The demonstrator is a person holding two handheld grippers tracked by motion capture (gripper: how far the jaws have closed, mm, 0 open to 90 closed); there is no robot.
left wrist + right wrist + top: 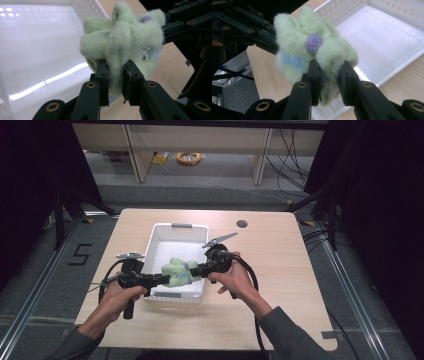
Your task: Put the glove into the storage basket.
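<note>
A pale green fuzzy cloth piece point(178, 271) with a purple pom-pom and a blue stripe hangs bunched between both grippers, above the near end of the white basket point(165, 231). My left gripper point(162, 280) comes in from the left and is shut on a fold of the green cloth point(120, 42). From the right, my right gripper point(196, 269) is shut on another fold of the cloth point(312, 50). In each gripper view the other gripper's black jaws clamp the far side of the bundle.
The white perforated basket point(392, 32) lies in the middle of the wooden table point(280, 270), its floor bare. A dark round hole point(242, 224) sits in the tabletop at the back right. Cables trail from both grippers toward the near edge.
</note>
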